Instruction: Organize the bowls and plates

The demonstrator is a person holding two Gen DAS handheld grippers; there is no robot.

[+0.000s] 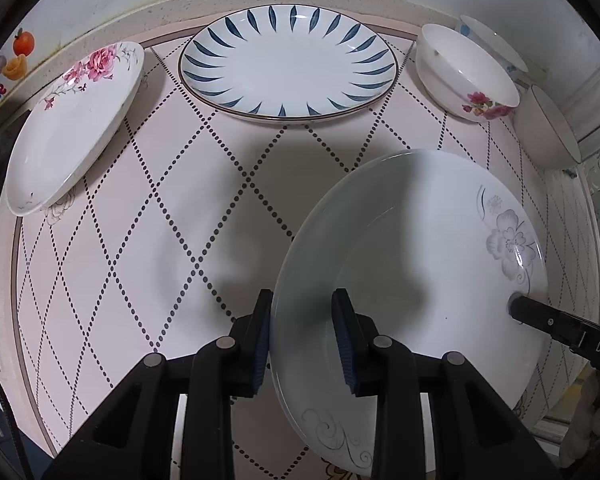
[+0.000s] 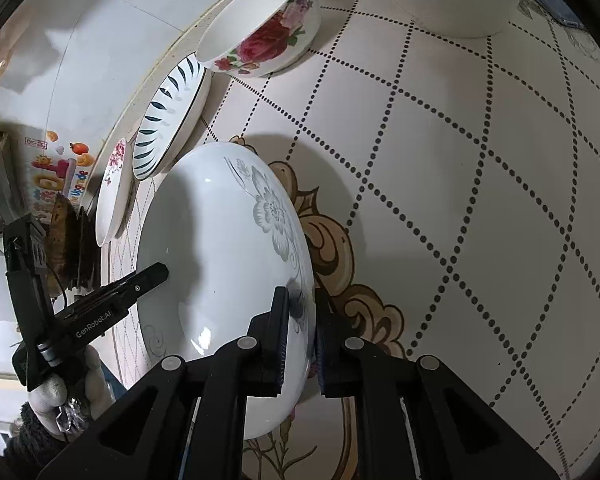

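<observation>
Grey-flower plate (image 1: 412, 248) pinched both sides: left gripper (image 1: 302, 340) at its 8 o'clock rim, right gripper (image 2: 300, 332) opposite; blue-leaf plate (image 1: 288, 60) waiting at 12.

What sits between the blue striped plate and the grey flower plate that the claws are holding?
Nothing: in the left wrist view, only bare pink diamond-patterned mat lies between the blue striped plate and the grey flower plate.
</observation>
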